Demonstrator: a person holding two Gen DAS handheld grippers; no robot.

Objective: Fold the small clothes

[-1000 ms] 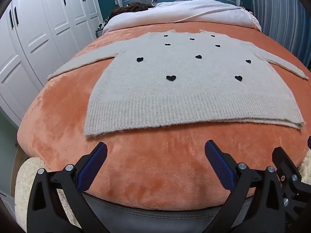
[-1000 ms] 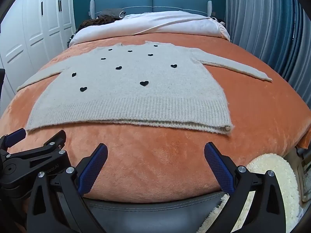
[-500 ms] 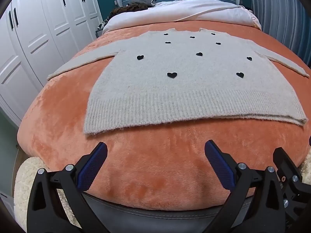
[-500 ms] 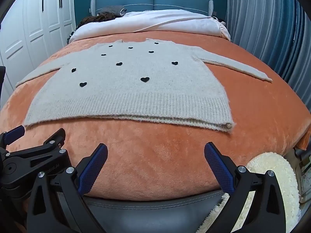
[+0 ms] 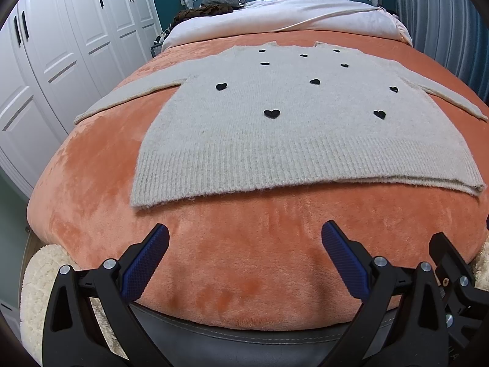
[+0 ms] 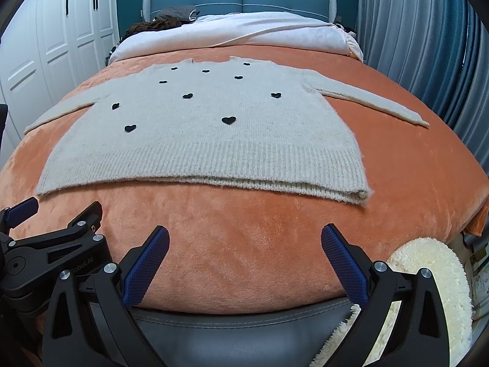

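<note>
A beige knitted sweater [image 5: 293, 128] with small black hearts lies flat on the orange blanket [image 5: 232, 263], sleeves spread to both sides, ribbed hem nearest me. It also shows in the right wrist view [image 6: 201, 134]. My left gripper [image 5: 244, 244] is open and empty, above the foot of the bed, short of the hem's left part. My right gripper [image 6: 244, 244] is open and empty, short of the hem's right part. The left gripper's body [image 6: 52, 253] shows at the lower left of the right wrist view.
White wardrobe doors [image 5: 61, 55] stand close on the left. Blue curtains [image 6: 428, 36] hang on the right. A white duvet [image 6: 250, 30] and dark clothes [image 6: 152, 26] lie by the teal headboard. A fluffy cream rug [image 6: 428, 275] lies beside the bed's grey foot edge [image 6: 244, 324].
Both grippers have drifted slightly; the sweater sits a little higher in both views. Both stay open and empty.
</note>
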